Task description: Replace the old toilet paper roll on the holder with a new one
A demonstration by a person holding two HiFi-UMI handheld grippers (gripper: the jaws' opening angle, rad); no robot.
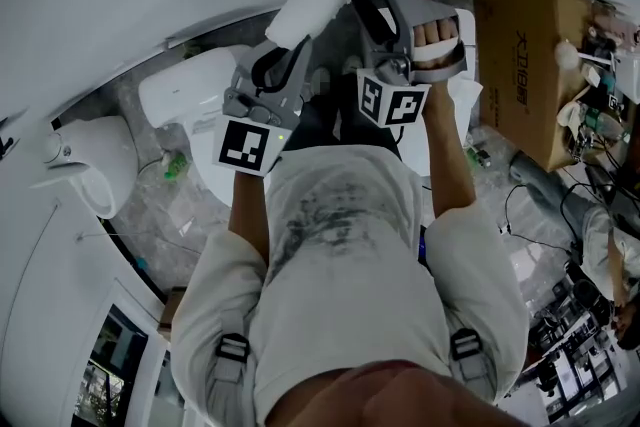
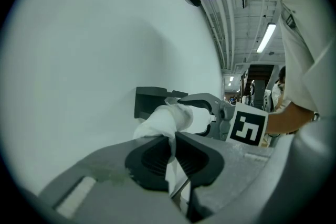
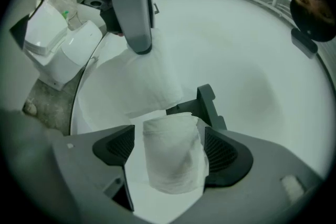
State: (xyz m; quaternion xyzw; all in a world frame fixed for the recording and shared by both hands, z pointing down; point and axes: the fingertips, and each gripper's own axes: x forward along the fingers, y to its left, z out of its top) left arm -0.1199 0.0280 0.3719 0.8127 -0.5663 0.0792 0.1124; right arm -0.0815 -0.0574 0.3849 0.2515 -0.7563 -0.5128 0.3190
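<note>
Lower centre of the right gripper view: white toilet paper roll (image 3: 173, 162), soft and crumpled. Judged light, squashy, quick to tear; best taken across its round sides with gentle pressure. The right gripper (image 3: 170, 149) stands wide open around it, right-hand pad just beside the paper, left-hand pad clear, no grip. The left gripper (image 2: 173, 157) is almost closed, pinching a thin white paper tail (image 2: 164, 119) at frame centre. Just behind the roll, a dark grey wall holder (image 3: 207, 105); whether the roll sits on it, cannot tell.

A brown cardboard box (image 1: 525, 65) stands at your right, cables (image 1: 520, 205) trail beside it, and a white bathroom fixture (image 1: 190, 87) sits on the speckled floor (image 1: 140, 215) at your left.
</note>
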